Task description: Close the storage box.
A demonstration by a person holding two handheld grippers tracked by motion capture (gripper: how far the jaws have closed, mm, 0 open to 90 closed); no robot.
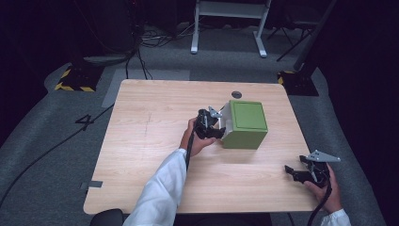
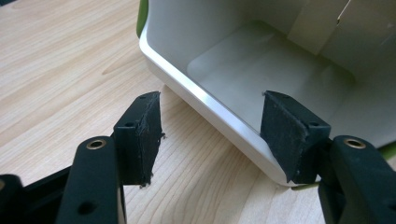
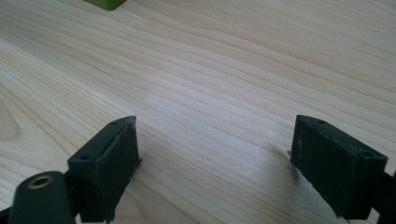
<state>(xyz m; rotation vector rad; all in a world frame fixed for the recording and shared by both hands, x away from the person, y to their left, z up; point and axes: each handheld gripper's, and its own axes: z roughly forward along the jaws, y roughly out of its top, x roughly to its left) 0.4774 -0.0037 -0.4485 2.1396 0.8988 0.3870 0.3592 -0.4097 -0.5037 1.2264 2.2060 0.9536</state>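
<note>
Box rim (image 2: 219, 116) runs between my left gripper's (image 2: 210, 135) wide-open, empty jaws; right gripper (image 1: 301, 172) open, empty, well apart.

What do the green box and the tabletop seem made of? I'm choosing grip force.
Green box: likely moulded plastic, matte green outside, smooth glossy white inside with a rounded rim. Table: light wood or wood-look laminate, with visible grain; I cannot tell which.
</note>
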